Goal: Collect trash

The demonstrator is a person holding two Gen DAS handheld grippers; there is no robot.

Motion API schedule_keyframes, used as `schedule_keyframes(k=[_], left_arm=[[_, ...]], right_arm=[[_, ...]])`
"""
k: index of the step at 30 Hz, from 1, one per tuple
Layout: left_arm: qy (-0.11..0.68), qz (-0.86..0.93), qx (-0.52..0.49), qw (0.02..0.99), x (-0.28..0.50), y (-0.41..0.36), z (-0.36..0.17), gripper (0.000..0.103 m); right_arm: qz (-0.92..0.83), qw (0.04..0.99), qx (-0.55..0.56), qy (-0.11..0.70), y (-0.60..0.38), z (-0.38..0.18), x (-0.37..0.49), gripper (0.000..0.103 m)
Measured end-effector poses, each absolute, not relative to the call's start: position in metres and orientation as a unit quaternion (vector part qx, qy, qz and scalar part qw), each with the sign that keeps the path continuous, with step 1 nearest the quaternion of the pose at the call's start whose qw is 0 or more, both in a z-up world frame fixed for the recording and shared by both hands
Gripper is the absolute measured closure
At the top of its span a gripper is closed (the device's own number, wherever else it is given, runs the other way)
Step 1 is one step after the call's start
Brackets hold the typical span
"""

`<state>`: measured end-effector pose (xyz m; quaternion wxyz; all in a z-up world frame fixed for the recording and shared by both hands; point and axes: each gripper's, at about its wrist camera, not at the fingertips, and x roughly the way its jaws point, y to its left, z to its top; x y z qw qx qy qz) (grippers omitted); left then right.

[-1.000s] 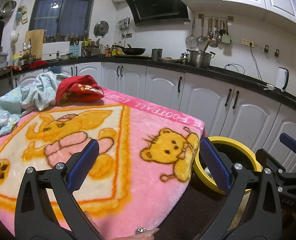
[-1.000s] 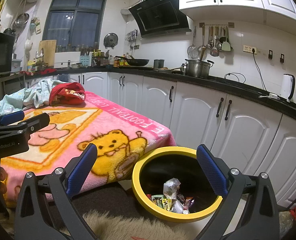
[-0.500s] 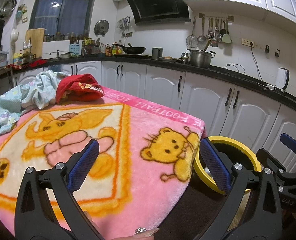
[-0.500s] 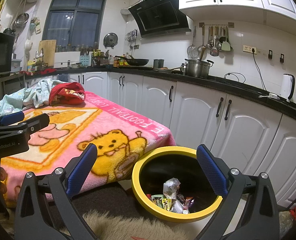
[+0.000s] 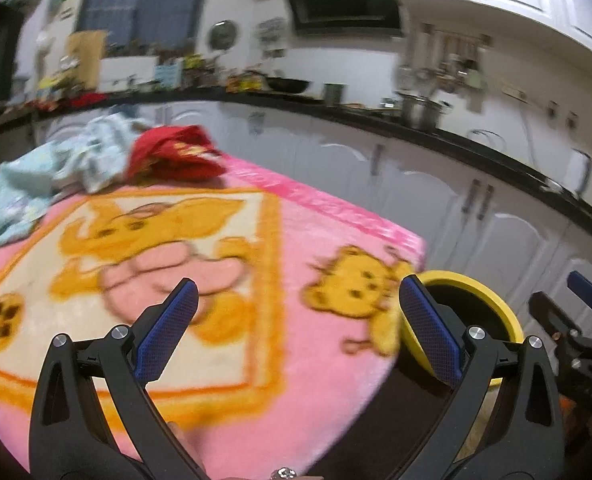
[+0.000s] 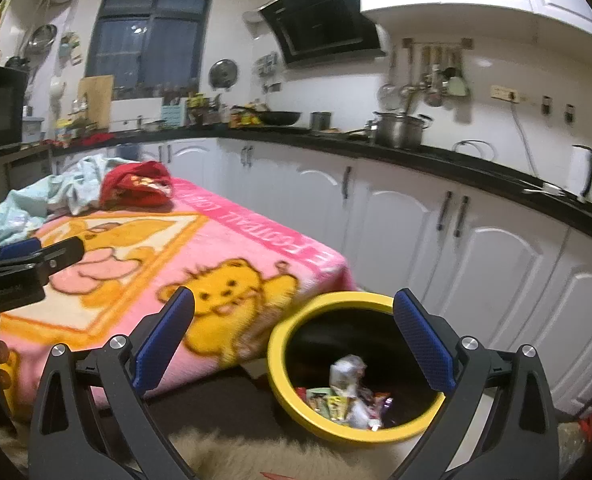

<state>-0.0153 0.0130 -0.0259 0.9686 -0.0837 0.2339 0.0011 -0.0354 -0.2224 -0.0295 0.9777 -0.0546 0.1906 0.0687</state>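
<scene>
Trash (image 6: 350, 394): wrappers & a crumpled white packet, piled at the bottom of the yellow-rimmed bin (image 6: 279, 344), which sits on the floor just beside the blanket's hanging corner. Right gripper (image 6: 293, 322) is over the bin w/ fingers spread wide, nothing between them; blue pads face inward. Left gripper (image 5: 298, 308) is over the pink blanket (image 5: 231, 320), also spread wide & empty. Left view is motion-blurred; bin rim (image 5: 464, 282) shows at its right, w/ the right gripper's tip past it. On the blanket's far end: red cloth (image 6: 135, 186) next to a pale blue cloth (image 6: 39, 200). Behind: white cabinets (image 6: 476, 240), black counter, steel pot (image 6: 400, 130). Shaggy rug (image 6: 231, 452) in front of bin.
</scene>
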Motion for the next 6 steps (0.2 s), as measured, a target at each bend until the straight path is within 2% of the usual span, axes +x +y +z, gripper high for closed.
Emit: schedule_keyframes(k=[2, 6], left_arm=[[0.244, 0.044, -0.103, 0.963, -0.015, 0.051, -0.019, 0.011], [0.247, 0.191, -0.127, 0.941, -0.014, 0.164, -0.01, 0.011]], right_arm=[[0.107, 0.969, -0.068, 0.21, -0.197, -0.019, -0.019, 0.006], [0.245, 0.926, -0.098, 0.271, -0.082, -0.009, 0.027, 0.006]])
